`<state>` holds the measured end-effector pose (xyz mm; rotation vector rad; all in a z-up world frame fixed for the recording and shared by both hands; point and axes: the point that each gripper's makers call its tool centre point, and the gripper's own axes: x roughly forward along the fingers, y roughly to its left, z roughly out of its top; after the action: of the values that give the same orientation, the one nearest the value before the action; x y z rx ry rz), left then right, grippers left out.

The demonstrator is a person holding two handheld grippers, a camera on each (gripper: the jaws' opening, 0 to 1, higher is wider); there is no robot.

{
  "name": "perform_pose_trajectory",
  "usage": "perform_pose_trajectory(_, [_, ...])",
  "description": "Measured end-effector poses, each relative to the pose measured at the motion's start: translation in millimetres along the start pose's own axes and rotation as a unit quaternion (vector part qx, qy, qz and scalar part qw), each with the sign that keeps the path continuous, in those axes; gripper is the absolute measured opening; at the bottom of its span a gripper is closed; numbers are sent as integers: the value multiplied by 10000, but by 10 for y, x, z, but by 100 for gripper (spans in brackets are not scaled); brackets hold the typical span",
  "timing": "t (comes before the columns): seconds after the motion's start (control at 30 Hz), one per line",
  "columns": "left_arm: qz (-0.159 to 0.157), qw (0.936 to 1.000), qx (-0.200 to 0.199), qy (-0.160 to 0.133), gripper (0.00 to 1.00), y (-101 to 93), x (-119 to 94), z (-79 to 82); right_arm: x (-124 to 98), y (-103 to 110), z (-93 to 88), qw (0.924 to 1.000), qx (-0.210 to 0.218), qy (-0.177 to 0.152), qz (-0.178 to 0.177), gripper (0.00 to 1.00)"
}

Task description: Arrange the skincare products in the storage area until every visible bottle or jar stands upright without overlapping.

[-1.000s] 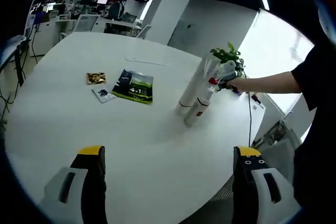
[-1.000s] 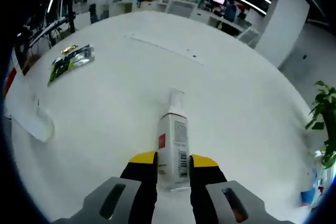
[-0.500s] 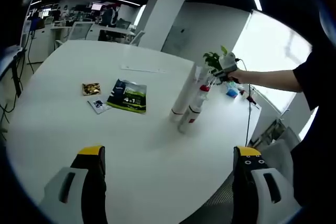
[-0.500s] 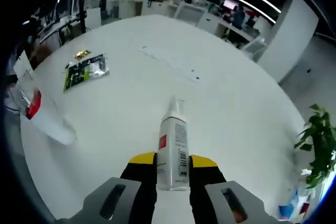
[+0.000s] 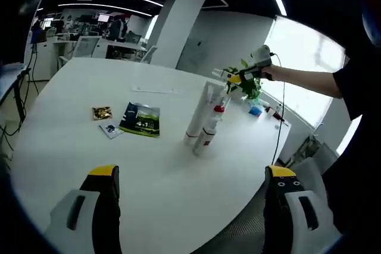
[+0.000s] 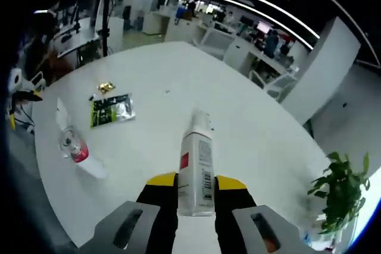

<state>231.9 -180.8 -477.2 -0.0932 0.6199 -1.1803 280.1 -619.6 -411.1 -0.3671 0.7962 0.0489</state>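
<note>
Since a moment ago the right tongs point(image 6: 187, 190) have risen well above the white round surface point(image 6: 149, 129), carrying the white pump bottle point(image 6: 196, 171) clamped between their jaws, so the surface now looks farther below. The left tongs point(image 5: 190, 176) hang wide with nothing between them, near the surface edge. Farther out, two white bottles point(image 5: 201, 123) stand together, with a green sachet point(image 5: 140, 119) beside; I judge the lifted bottle must yet be set upright near them.

Three skincare containers are showing: two tall white ones point(image 5: 202, 114) standing close together on the tabletop point(image 5: 149, 165) and one white pump bottle point(image 6: 197, 168). Three flat packets are lying nearby: green point(image 5: 140, 119), gold point(image 5: 102, 112), small white point(image 5: 111, 130).
</note>
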Motion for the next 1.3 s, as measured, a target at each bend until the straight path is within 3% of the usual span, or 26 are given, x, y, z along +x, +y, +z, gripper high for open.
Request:
perform_pose_trajectory(0.1, [-45,9999,79,-54,94,-39,-39,42,-204,152,165,9995,32,-304,50,14])
perform_pose_trajectory(0.37, [-224,9995,198,-134,94,-183,-117,95,-899,927,541,9956,40,-924,156,14])
perform_pose_trajectory(0.43, [-279,9993,220,-101,94,-224,-124,71,-851,947,487,9948,46,-996,185,14])
perform_pose_trajectory(0.63, [-413,9988,248,-65,95,-289,-148,46,-1041,1039,633,9908,112,-1322,272,14])
perform_pose_trajectory(0.97, [-650,9974,193,-237,95,-429,-193,160,-1396,1277,849,9802,218,-1912,474,14])
perform_pose_trajectory(1.3, [-809,9962,100,-311,97,-572,-206,226,-1581,1502,900,9685,479,-2344,692,14])
